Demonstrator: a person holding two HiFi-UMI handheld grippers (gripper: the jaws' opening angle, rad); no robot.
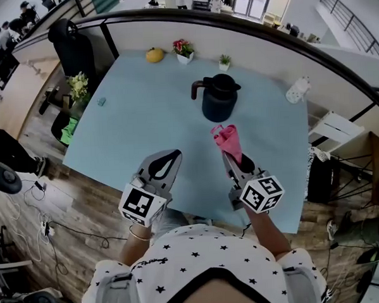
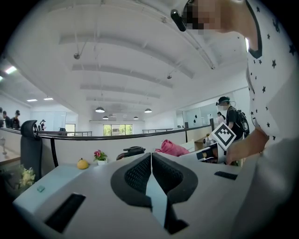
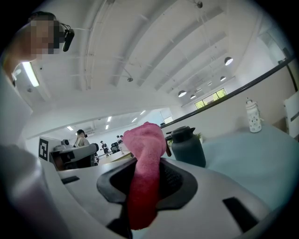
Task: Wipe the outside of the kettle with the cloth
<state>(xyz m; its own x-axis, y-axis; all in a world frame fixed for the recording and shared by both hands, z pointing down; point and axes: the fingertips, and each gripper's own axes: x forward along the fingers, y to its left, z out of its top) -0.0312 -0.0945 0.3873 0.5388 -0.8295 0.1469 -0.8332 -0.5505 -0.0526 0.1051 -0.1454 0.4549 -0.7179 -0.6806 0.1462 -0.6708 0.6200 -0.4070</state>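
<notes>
I see the pale blue counter [image 1: 143, 112] spread out below me. The dark kettle [image 1: 218, 97] stands upright toward its far side, its handle pointing to my left. My left tool [image 1: 171, 156] hangs over the near part, jaws pressed together on nothing. My right tool [image 1: 231, 157] is clenched on the pink cloth [image 1: 226, 138], which sticks up between its jaws, near the kettle but not touching it.

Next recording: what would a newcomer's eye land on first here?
The bright pink fleecy cloth stands out, pinched upright in the right gripper. Just beyond it, the dark lidded kettle stands on the pale blue table. The left gripper hovers alongside, jaws together and empty.
</notes>
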